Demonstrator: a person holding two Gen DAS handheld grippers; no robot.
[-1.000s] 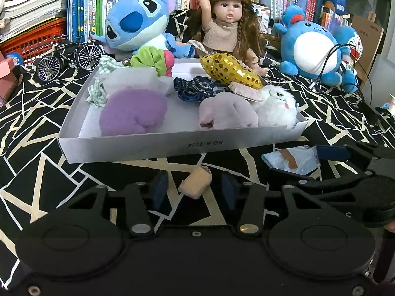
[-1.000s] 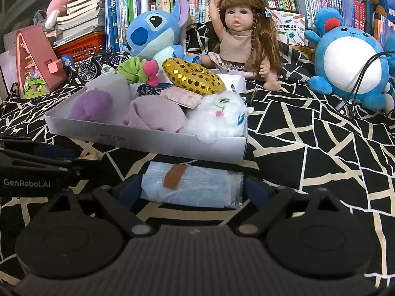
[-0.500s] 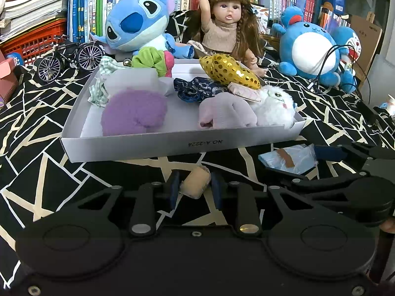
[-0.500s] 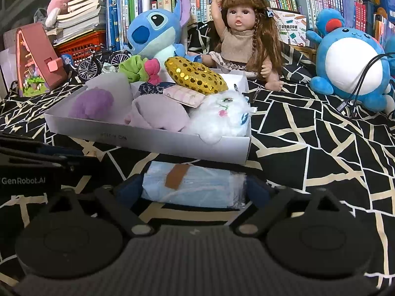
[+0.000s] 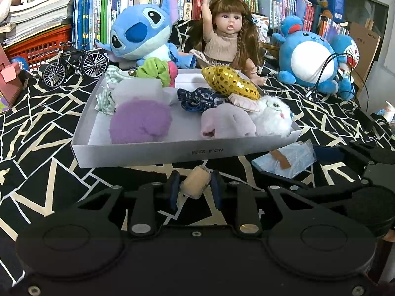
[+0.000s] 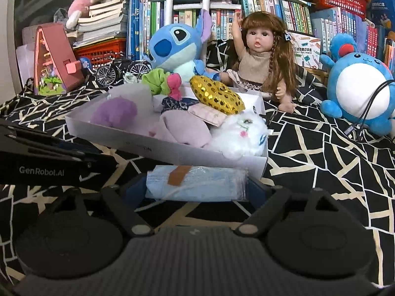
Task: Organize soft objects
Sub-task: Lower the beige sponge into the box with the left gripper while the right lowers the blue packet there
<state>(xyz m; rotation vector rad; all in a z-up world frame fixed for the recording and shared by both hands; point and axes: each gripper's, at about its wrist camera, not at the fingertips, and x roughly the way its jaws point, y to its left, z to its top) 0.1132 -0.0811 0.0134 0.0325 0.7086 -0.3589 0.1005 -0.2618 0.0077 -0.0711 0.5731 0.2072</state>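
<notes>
left gripper (image 5: 193, 189) is clamped tight on a small beige roll (image 5: 195, 182), pads pressing both its sides, low over the black-and-cream patterned cloth (image 5: 44, 148) just in front of the white tray (image 5: 153, 151); over on the right wrist view, the right gripper (image 6: 195, 189) has its jaws closing around a pale blue plastic packet (image 6: 197, 183) with a tan strip across it, the packet sitting between the fingers and right against the tray's near wall, though whether the pads already press on it i cannot tell; inside the tray, a purple fluffy piece (image 5: 140, 120) at the left, a pale lilac cloth (image 5: 227, 123) beside a white furry toy (image 5: 274, 116) at the right corner, a gold sequin cushion (image 5: 229, 82) and a dark blue scrunchie (image 5: 197, 98) behind them, a green scrunchie (image 5: 155, 70) on the far edge; behind the tray sit a blue stitch plush (image 5: 140, 34), a doll (image 5: 229, 39) with one arm raised, and a round blue plush (image 5: 308, 59) off to the right.
</notes>
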